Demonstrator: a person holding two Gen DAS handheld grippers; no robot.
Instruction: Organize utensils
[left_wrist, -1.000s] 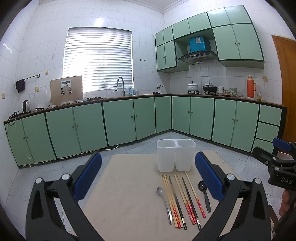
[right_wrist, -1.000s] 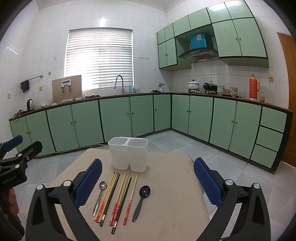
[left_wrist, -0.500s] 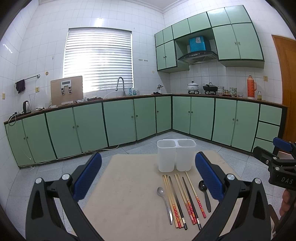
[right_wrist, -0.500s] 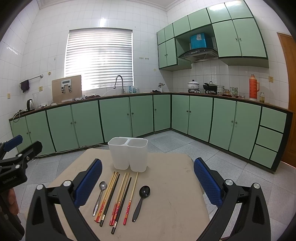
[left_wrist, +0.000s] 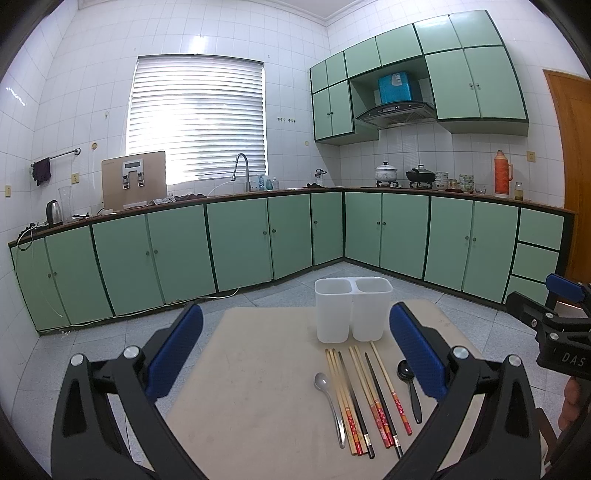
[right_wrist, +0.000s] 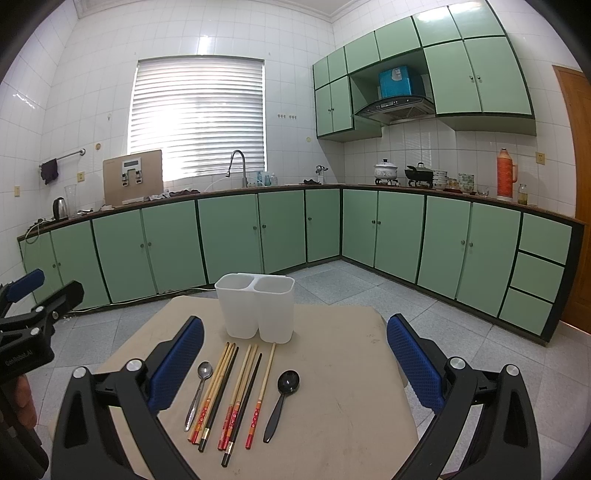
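On the beige worktop (right_wrist: 332, 406) a white two-compartment holder (right_wrist: 255, 306) stands upright at 12 o'clock, both compartments empty. Just in front of it, the utensils lie in a row: a metal spoon (right_wrist: 197, 393) at the left, the chopsticks (right_wrist: 236, 391) side by side in the middle, and a black spoon (right_wrist: 282, 397) at the right. The left gripper (left_wrist: 295, 350) and right gripper (right_wrist: 295, 354) hover above the worktop, jaws spread wide, holding nothing.
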